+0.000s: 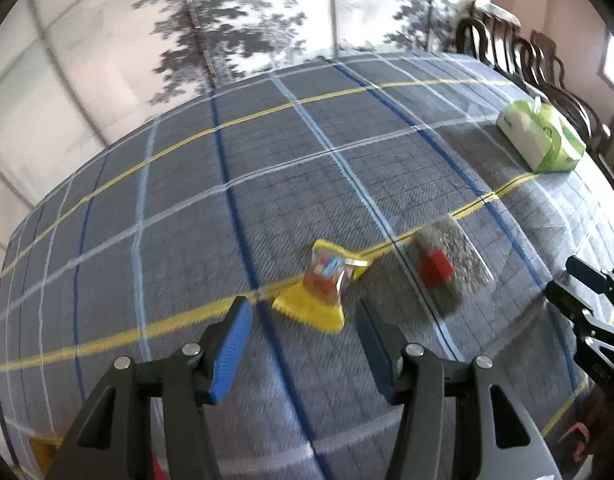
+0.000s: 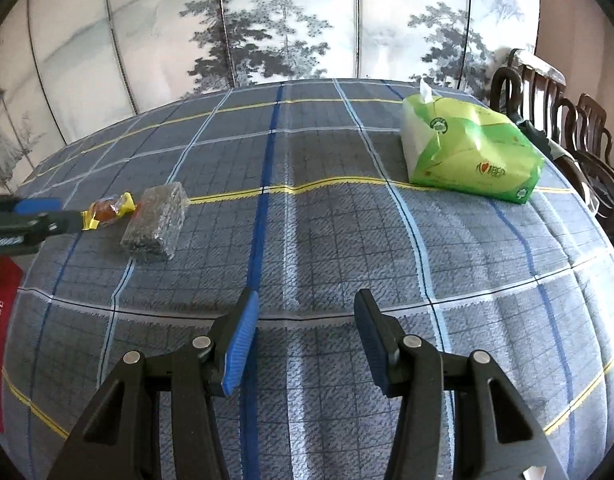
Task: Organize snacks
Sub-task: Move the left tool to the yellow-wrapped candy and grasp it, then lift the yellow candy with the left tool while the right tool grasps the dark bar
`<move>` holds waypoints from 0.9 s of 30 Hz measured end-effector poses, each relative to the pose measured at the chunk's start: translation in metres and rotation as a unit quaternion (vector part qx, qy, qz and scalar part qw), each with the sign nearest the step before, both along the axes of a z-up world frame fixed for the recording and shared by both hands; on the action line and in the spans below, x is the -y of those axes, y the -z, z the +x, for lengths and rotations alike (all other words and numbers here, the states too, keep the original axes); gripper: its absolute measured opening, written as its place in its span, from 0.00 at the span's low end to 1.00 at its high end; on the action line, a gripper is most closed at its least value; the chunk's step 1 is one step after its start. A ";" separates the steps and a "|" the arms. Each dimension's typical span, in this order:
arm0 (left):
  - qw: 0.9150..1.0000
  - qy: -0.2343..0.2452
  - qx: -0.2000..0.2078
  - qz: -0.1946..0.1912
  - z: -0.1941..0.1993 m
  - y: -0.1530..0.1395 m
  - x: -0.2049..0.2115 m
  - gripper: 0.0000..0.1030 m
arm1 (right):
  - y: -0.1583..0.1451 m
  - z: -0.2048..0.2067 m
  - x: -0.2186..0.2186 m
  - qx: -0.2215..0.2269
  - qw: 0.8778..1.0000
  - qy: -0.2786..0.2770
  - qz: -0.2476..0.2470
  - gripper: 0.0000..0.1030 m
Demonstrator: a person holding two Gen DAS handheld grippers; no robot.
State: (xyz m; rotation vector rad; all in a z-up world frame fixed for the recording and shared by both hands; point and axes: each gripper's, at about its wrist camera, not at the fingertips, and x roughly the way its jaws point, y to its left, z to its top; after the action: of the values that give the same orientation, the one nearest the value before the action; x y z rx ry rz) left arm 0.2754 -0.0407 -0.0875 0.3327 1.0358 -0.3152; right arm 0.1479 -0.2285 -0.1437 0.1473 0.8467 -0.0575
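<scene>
My left hand-held gripper (image 1: pixel 303 312) hangs open and empty over the checked tabletop (image 1: pixel 187 220). A yellow candy (image 1: pixel 325 280) lies just past it at 12 o'clock, a grey snack bar (image 1: pixel 447 266) at 1 o'clock. My right hand-held gripper (image 2: pixel 307 312) is open and empty too, a green tissue pack (image 2: pixel 471 152) at 1 o'clock.

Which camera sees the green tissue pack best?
The right wrist view. There the tissue pack is big and sharp, with a white tissue poking out of the top and its printing visible. In the left wrist view the pack is small, far off near the table's edge, and a little blurry.
</scene>
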 end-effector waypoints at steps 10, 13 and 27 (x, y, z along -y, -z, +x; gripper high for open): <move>0.999 0.025 -0.005 0.027 0.030 0.025 0.015 0.53 | 0.005 0.002 0.006 -0.002 1.000 0.000 0.028 0.46; 0.999 0.026 -0.029 -0.015 0.030 0.025 0.010 0.26 | 0.006 0.001 0.007 -0.002 1.000 0.000 0.030 0.46; 0.995 -0.092 0.001 -0.042 -0.066 -0.013 -0.007 0.25 | 0.007 0.001 -0.003 0.017 0.999 -0.034 0.038 0.47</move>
State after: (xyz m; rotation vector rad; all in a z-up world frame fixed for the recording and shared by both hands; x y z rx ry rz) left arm 0.2097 -0.0337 -0.0741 0.1608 1.0409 -0.1920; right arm 0.1490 -0.2259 -0.1507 0.1893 0.8204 0.0412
